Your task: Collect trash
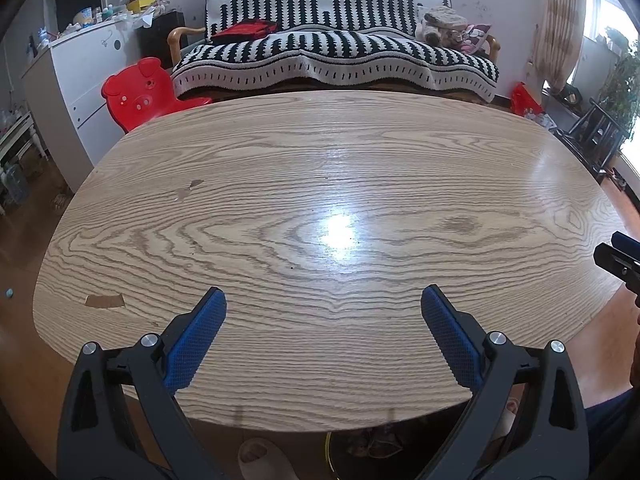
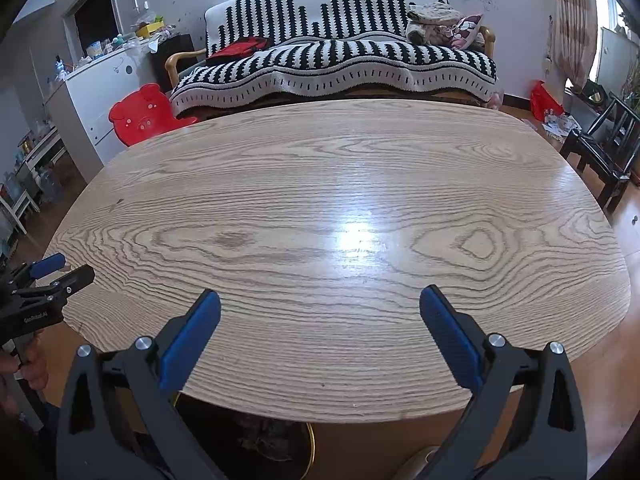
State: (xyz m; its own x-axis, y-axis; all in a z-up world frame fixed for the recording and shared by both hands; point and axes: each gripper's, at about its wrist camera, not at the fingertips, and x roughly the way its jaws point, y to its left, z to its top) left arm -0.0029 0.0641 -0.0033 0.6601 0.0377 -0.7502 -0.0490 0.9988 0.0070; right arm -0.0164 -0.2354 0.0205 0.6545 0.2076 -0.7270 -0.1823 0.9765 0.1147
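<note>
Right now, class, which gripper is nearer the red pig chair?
Left. The left gripper is at the chair's end of the table; the right gripper is farther along.

the table [image 1: 320,208] ahead of both grippers looks like wood-grain veneer, smooth and glossy, with a bright glare patch and a chipped matt spot [image 1: 105,301] just left of the left gripper [image 1: 323,300]. its fingers are matt black plastic with blue rough-textured pads [image 1: 200,336] and shiny metal pins. beyond the table, a knitted cloth throw [image 1: 336,60] and a glossy red plastic chair [image 1: 138,94].
</note>
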